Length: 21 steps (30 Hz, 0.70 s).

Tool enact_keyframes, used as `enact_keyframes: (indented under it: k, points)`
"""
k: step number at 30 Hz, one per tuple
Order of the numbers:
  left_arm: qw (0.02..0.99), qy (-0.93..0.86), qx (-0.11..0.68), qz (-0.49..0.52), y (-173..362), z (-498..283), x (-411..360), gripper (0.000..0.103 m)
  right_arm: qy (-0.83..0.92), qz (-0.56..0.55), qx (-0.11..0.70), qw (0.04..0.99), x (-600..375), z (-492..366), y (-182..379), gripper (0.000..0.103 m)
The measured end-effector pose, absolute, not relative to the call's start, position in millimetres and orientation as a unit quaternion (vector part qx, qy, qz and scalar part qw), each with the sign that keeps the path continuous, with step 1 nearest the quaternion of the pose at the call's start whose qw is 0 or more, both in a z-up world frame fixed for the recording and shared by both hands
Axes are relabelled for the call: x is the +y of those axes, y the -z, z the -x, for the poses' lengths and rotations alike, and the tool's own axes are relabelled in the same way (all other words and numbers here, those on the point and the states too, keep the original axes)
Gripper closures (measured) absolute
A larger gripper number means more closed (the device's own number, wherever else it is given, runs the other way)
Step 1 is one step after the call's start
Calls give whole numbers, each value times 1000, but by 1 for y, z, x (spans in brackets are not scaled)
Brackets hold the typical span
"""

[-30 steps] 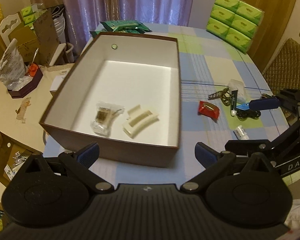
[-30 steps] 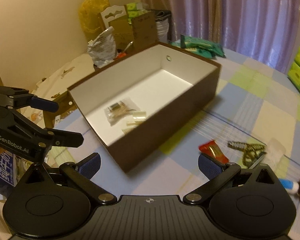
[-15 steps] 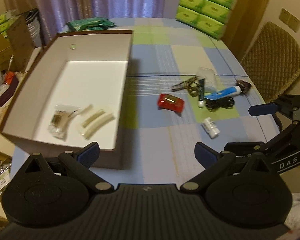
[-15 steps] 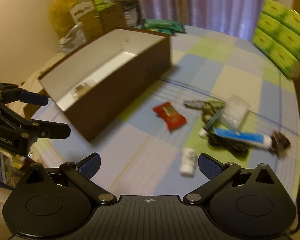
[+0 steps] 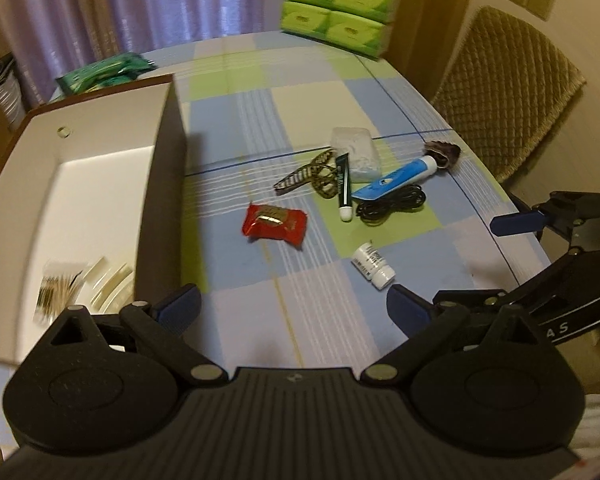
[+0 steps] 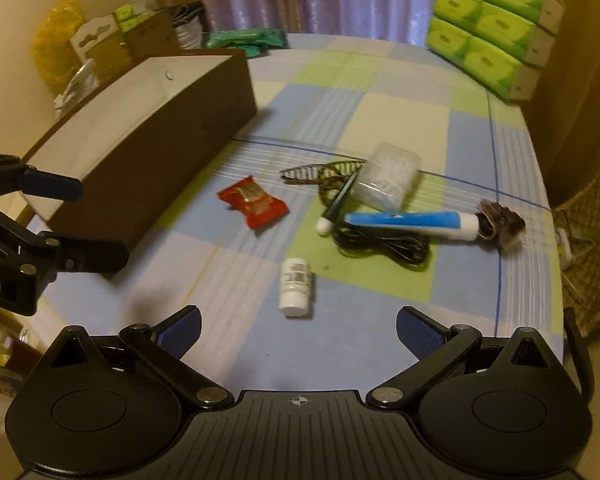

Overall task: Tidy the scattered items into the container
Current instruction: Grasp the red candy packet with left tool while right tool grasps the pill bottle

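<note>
Bottle lies on its side just in front of right gripper, well right of box. Both claws wide, empty, incl. left gripper. Centre fingers across bottle w/ label mid-pad, close gently, avoid rolling.

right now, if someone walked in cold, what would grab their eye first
Probably the red snack packet, bright and alone on the checked tablecloth between the brown box and a clutter of items around a blue tube. Next, the stacked green tissue packs at the table's far edge. Nearest the open right tongs lies a small white bottle.
</note>
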<state>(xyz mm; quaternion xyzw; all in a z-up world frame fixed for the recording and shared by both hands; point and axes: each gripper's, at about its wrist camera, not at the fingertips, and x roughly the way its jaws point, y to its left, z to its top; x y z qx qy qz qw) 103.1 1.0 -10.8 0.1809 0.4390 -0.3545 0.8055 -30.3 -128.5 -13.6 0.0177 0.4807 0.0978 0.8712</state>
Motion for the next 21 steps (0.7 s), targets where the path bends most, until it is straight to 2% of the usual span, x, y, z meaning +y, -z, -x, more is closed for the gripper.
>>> enact_keyframes:
  k: [6,8,16,21]
  points:
    - [792,371,432,-220,16,-115,-15,6,-84,-23,483,871,-132,24,25,3]
    - [789,383,425,-226,15,-119,-19,6,-86,-22,480,873,-131,22,28,7]
    - [777,388,437,-235,41,-143,-38,11,-86,-24,489,868,-128,6,54,42]
    - [767,380,459,-236,59,-157,-43,14,-85,-43,493,865,-128,-6,69,56]
